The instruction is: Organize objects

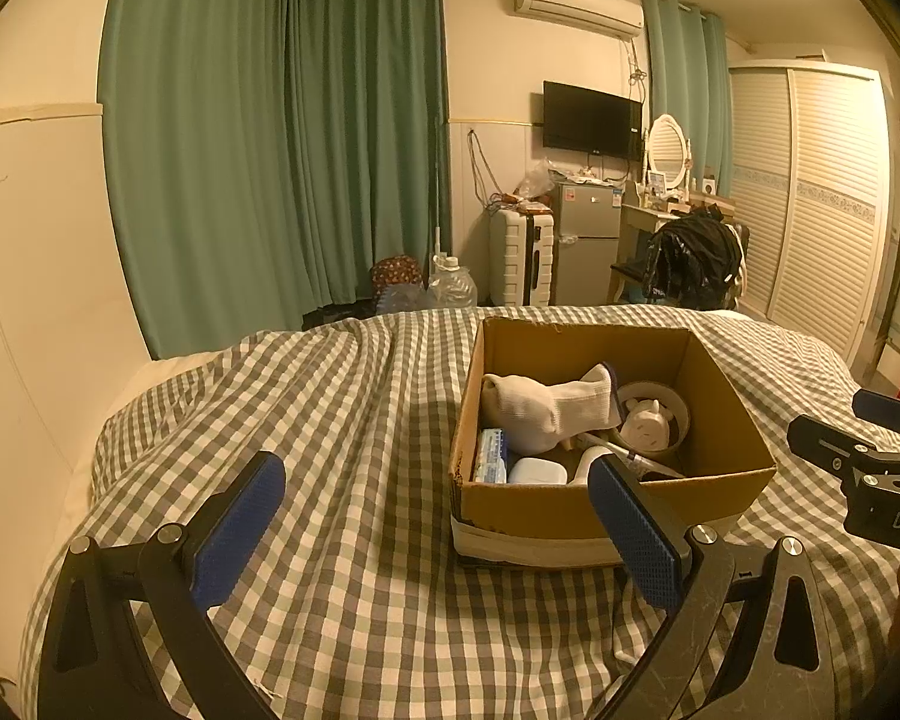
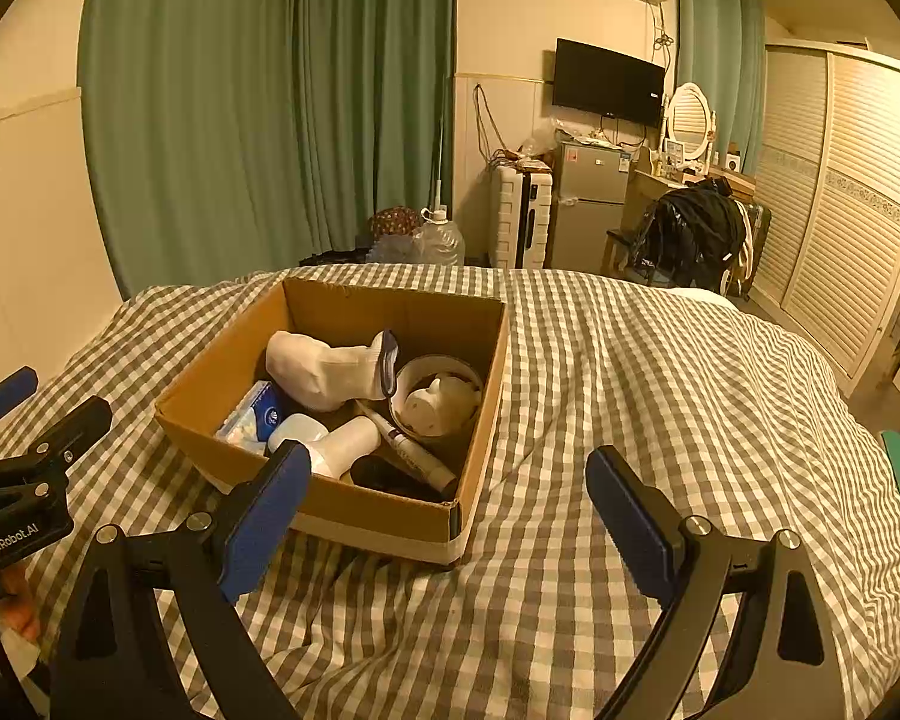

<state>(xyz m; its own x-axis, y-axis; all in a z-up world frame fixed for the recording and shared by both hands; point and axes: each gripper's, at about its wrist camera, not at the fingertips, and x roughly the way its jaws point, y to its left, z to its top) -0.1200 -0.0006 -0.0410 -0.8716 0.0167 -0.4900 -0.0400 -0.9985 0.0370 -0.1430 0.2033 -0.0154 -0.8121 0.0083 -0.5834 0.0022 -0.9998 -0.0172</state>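
Hovering over checked bedspread (image 1: 342, 420), both grippers tilted down toward cardboard box (image 2: 342, 516); fingers (image 2: 264, 516) spread wide, empty.

Filled cardboard box (image 1: 600, 504) on checked bedspread (image 1: 342, 420)

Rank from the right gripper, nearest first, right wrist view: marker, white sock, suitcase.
From the right gripper:
1. Marker, near end of the cardboard box.
2. White sock, farther back inside the box.
3. Suitcase, across the room by the fridge.
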